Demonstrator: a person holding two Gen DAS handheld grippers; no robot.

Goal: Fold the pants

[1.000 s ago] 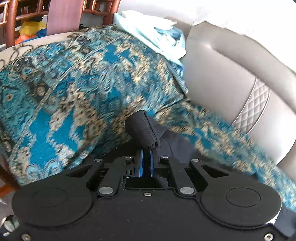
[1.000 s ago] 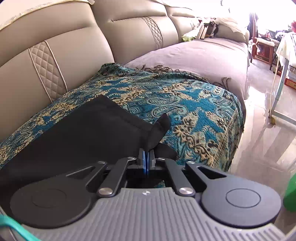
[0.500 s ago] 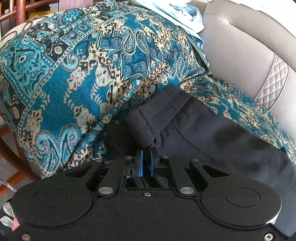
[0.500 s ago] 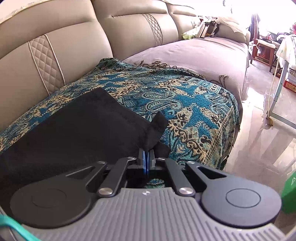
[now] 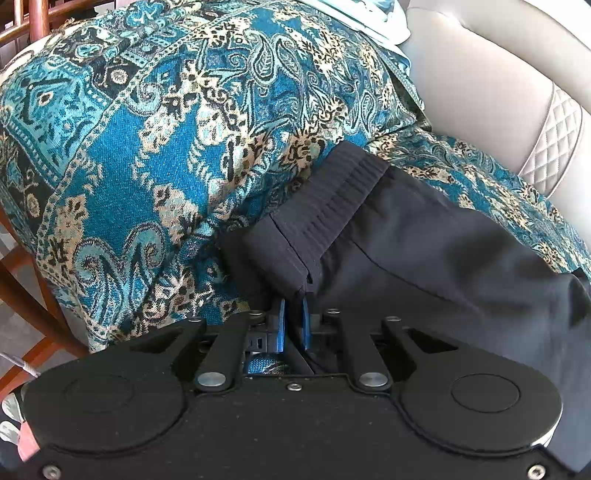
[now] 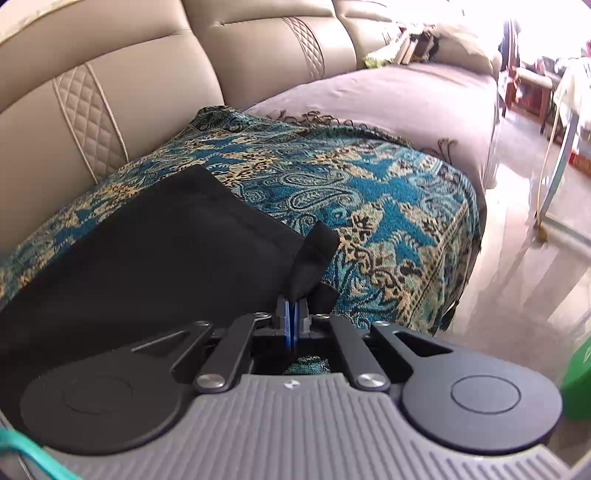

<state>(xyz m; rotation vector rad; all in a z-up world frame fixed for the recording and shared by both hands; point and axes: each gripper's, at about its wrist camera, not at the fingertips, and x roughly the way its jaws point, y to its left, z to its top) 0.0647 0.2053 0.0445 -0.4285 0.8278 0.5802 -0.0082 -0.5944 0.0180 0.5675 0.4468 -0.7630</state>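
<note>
Black pants [image 5: 424, 258] lie spread on a blue paisley throw [image 5: 166, 129] over the sofa seat. Their ribbed waistband [image 5: 332, 195] rests against the throw-covered armrest. My left gripper [image 5: 293, 317] has the waistband's near corner between its blue pads, and its jaws are opening slightly while the fabric still fills the gap. In the right wrist view the pants [image 6: 166, 251] stretch away to the left over the throw [image 6: 369, 192]. My right gripper [image 6: 291, 317] is shut on a corner of the leg end, which sticks up in a small peak.
The beige sofa back [image 6: 147, 74] runs behind the pants. A mauve cover [image 6: 388, 92] lies on the seats further along. A light blue garment [image 5: 373, 14] sits on top of the armrest. A wooden chair [image 5: 22, 266] stands left, with shiny floor [image 6: 517, 277] and a green object [image 6: 578, 373] right.
My left gripper has come down with the waistband corner, and the pants now lie flat on the throw. The gap between its pads looks slightly wider. The right gripper has kept still.
</note>
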